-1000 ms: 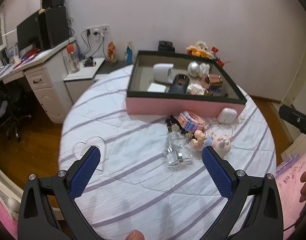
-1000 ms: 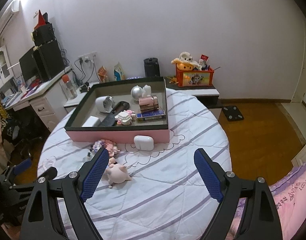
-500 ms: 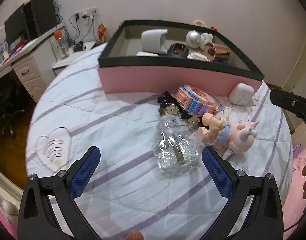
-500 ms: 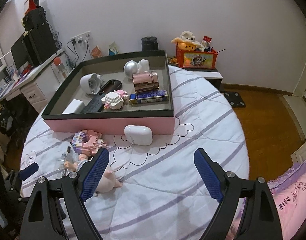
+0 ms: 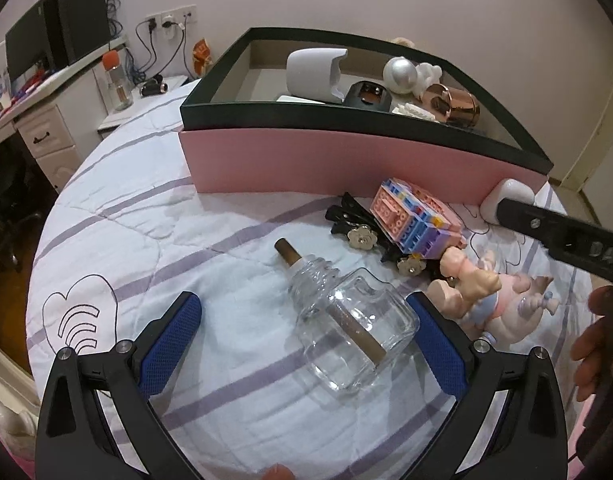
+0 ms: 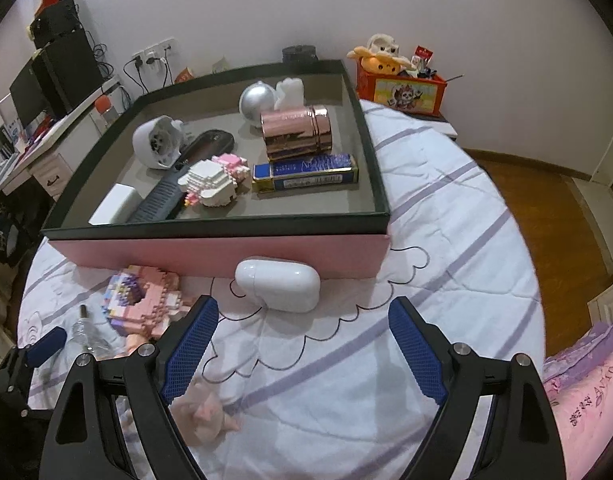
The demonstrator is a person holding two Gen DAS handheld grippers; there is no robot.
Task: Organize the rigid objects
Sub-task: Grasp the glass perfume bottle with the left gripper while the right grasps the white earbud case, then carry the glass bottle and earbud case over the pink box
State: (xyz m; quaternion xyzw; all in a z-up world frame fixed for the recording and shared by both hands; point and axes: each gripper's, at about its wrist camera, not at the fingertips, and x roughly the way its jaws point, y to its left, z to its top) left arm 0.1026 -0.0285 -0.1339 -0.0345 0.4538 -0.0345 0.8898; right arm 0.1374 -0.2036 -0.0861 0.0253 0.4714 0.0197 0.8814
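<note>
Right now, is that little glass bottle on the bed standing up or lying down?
Lying down. The glass bottle rests on its side on the striped bedsheet, its neck pointing toward the pink box.

Pale wall (image 6: 446, 12), wooden floor (image 6: 546, 216), desk (image 5: 46, 120)

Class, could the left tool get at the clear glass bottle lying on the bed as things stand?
Probably yes: the left tool is open, the clear glass bottle lies partly between its fingers, nothing covers it, though the pink doll lies close beside.
</note>
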